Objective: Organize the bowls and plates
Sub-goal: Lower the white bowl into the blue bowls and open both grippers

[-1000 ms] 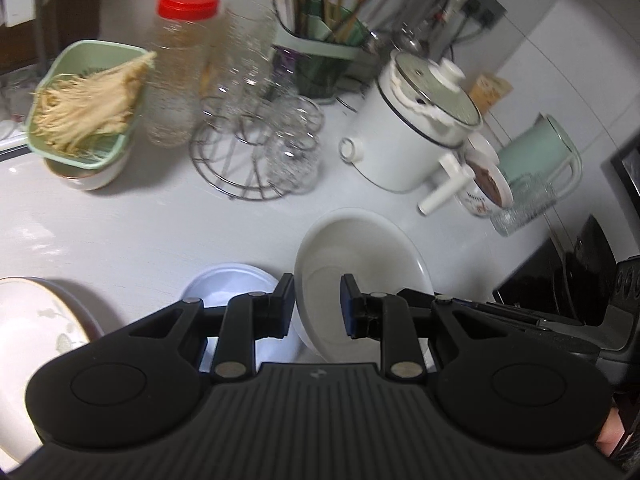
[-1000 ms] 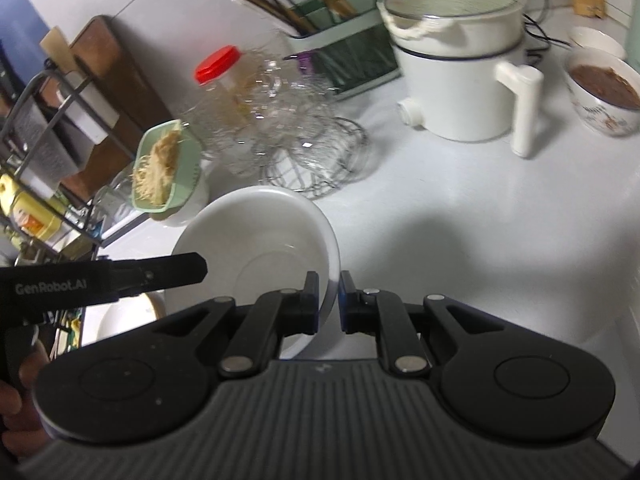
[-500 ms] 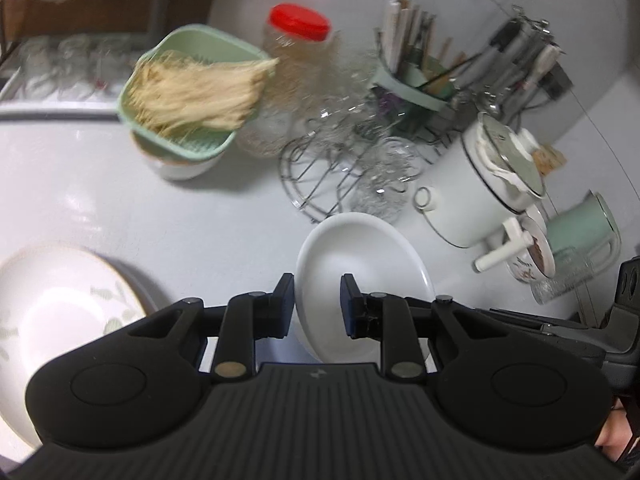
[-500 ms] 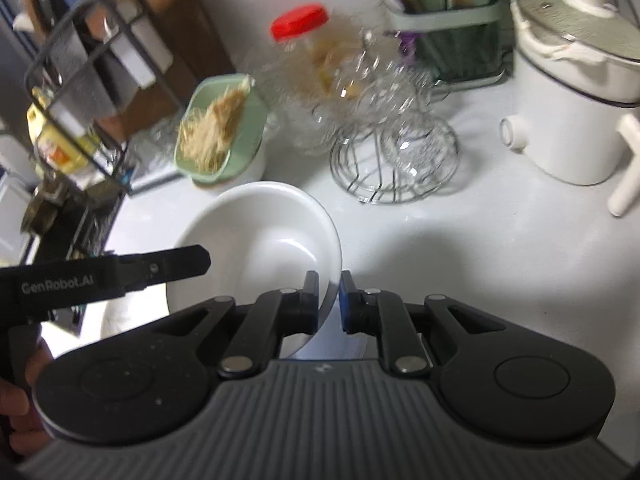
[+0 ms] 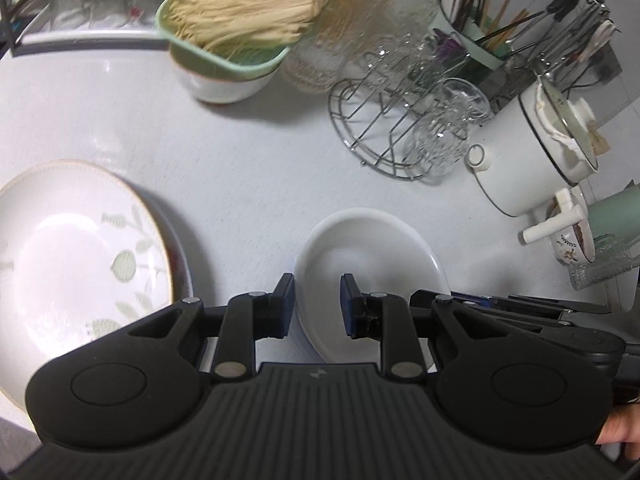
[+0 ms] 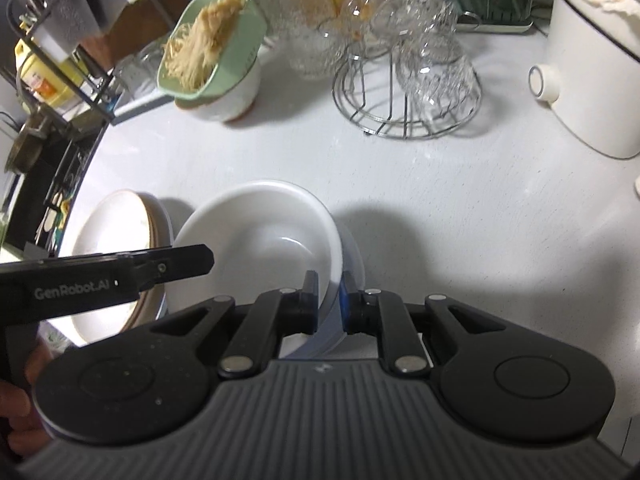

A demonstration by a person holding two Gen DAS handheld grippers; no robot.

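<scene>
A plain white bowl (image 6: 256, 240) is held over the counter, over a blue-white plate (image 6: 354, 260). My right gripper (image 6: 329, 300) is shut on the bowl's near rim. My left gripper (image 5: 317, 306) is open, its jaws on either side of the bowl's (image 5: 368, 268) left rim without closing on it. A large plate with a leaf pattern (image 5: 76, 264) lies at the left in the left wrist view. It also shows as a stack of plates (image 6: 120, 240) left of the bowl in the right wrist view.
A green basket of noodles on a white bowl (image 5: 232, 36), a wire rack with glasses (image 5: 404, 120), a white cooking pot (image 5: 532, 152), a utensil holder (image 5: 480, 12) and a green kettle (image 5: 616, 216) stand at the back. A metal shelf (image 6: 52, 40) is at the left.
Both grippers and the bowl have moved left and lower, toward the leaf plate. The blue-white plate is now mostly under the bowl.
</scene>
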